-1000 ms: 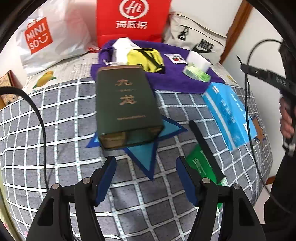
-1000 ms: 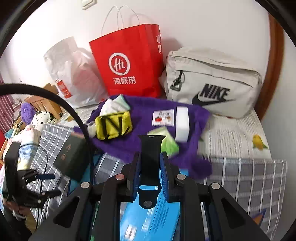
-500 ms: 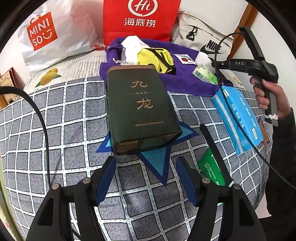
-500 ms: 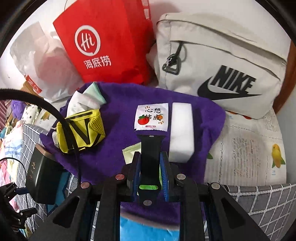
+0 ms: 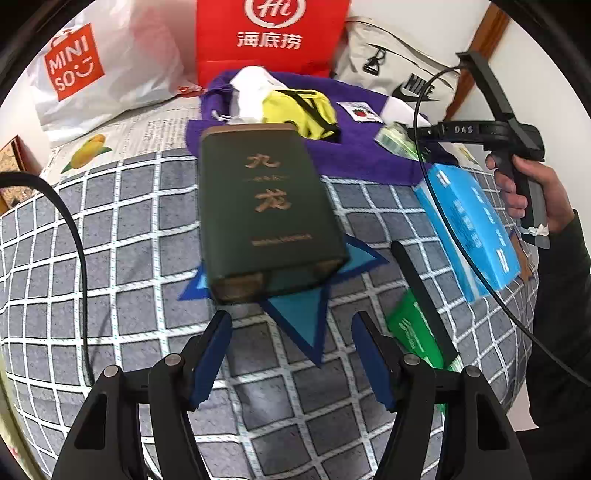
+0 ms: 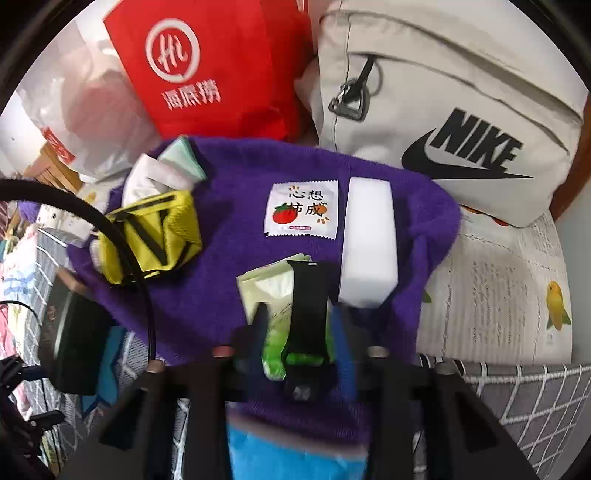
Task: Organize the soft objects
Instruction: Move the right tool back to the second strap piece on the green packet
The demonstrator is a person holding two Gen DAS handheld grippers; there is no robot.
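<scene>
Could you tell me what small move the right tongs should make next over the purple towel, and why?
Probably draw the right tongs straight back and up. Their jaws are opening around the black strap, which now lies on the green tissue pack on the purple towel, beside the white sponge block. The strap looks delivered, so retreating without dragging it seems sensible.

Both wrist views angled down, right nearer, sharing purple towel point(image 6: 236, 280), red bag point(image 5: 271, 35)

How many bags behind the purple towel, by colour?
Red paper bag: 1
White plastic bag: 1
Beige Nike bag: 1
Total: 3
</scene>
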